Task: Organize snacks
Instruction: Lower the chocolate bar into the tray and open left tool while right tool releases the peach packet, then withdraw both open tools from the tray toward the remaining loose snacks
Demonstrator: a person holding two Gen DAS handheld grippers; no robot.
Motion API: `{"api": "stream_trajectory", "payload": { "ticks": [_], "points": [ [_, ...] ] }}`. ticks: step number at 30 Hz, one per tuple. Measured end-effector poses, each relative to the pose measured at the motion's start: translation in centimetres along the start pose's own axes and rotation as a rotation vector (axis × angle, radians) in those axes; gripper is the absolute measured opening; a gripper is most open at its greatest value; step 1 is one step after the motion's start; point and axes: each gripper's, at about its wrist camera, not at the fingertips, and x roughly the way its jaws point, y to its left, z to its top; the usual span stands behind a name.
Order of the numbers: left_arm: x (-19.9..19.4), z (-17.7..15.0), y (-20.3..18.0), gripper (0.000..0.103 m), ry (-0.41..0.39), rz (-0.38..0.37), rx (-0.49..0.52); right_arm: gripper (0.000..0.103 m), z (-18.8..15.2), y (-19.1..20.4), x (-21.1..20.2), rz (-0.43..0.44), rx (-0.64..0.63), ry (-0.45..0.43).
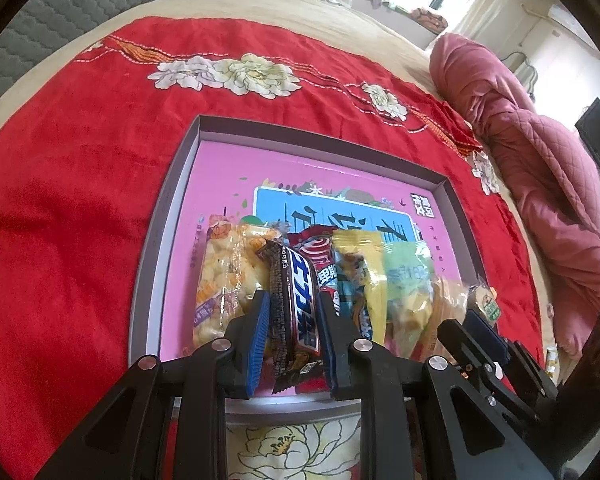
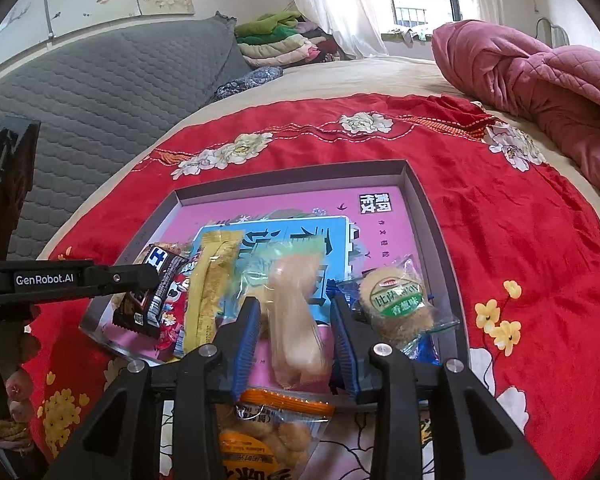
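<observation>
On the bed, a red floral blanket (image 1: 80,200) carries a shallow box lid (image 1: 180,168) with a pink printed floor, and the snacks lie in a row along its near edge. Seen from the left wrist, the left gripper (image 1: 293,340) has its blue-padded fingers (image 1: 260,336) closed on a dark chocolate bar (image 1: 296,312), which stands lengthwise between them. Just left of the bar lies a clear bag of yellow puffed snacks (image 1: 224,280); to its right come a red packet (image 1: 316,248), a yellow wrapper (image 1: 364,280) and a green-labelled round biscuit (image 1: 486,300).

From the right wrist, the right gripper (image 2: 296,340) holds its fingers (image 2: 246,332) moderately apart around a blurred pale long snack pack (image 2: 296,320); whether the pads touch it cannot be told. The round biscuit (image 2: 396,304) sits just right of the right finger. An orange-topped bag of fried snacks (image 2: 268,432) lies on the blanket below the gripper, outside the lid. A crumpled pink quilt (image 2: 540,80) lies beyond.
</observation>
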Motion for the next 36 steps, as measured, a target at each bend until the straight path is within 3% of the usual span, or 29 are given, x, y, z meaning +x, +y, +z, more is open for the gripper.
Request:
{"api": "stream_trajectory", "payload": {
  "ticks": [11, 20, 24, 36],
  "points": [
    [-0.5, -0.1, 0.1, 0.025, 0.0, -0.016, -0.008, 0.038, 0.1, -0.1, -0.5, 0.007, 0.009, -0.012],
    [-0.8, -0.2, 0.0, 0.031, 0.003, -0.019, -0.006, 0.043, 0.3, 0.0, -1.2, 0.03, 0.018, -0.029],
    [-1.3, -0.2, -0.1, 0.04, -0.006, -0.016, 0.0, 0.051, 0.4, -0.3, -1.8, 0.042, 0.032, -0.043],
    [-3.6, 0.0, -0.8, 0.05, -0.035, -0.024, 0.03, 0.065, 0.3, -1.8, -3.9, 0.033, 0.083, -0.087]
  ]
}}
